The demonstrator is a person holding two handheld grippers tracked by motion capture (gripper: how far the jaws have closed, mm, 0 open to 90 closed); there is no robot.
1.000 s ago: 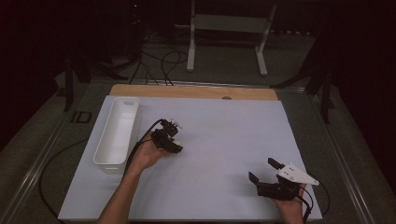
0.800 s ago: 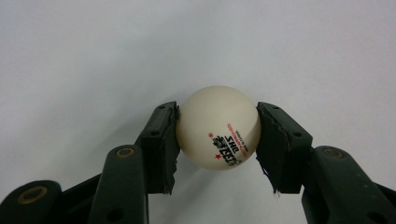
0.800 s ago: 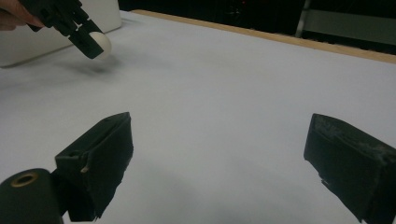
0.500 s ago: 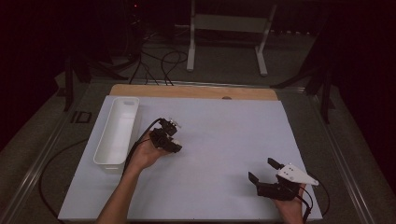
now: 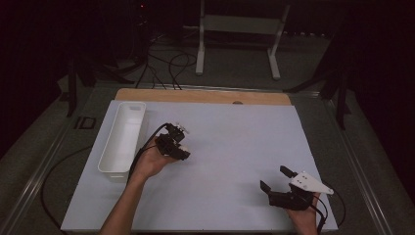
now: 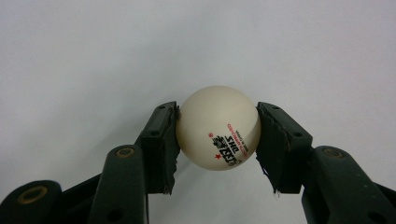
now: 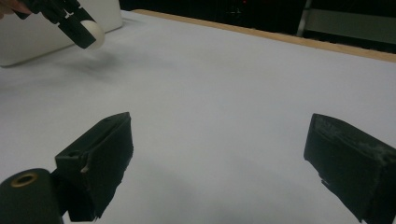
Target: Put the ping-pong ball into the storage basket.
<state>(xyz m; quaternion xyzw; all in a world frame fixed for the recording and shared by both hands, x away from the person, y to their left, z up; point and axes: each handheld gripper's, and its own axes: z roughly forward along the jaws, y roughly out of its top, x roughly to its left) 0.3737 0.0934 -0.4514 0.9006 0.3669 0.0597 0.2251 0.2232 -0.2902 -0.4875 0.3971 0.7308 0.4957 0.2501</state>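
A white table-tennis ball (image 6: 218,128) with red and black print sits clamped between the two black jaws of my left gripper (image 6: 217,108). In the high view the left gripper (image 5: 177,146) hangs over the white sheet, just right of the white tray (image 5: 113,171). The right gripper view shows that ball (image 7: 95,34) held a little above the sheet, its shadow beneath it. My right gripper (image 5: 277,178) rests near the front right corner, jaws wide apart with nothing between them (image 7: 219,140).
The long white tray (image 7: 28,44) lies along the left side of the white sheet (image 5: 235,147) and looks empty. A wooden strip (image 5: 200,96) borders the far edge. A metal stand (image 5: 237,24) and floor cables (image 5: 166,63) lie beyond the table.
The left gripper, with the ball in it, has drifted very slightly toward the near side. The right gripper has stayed in place.
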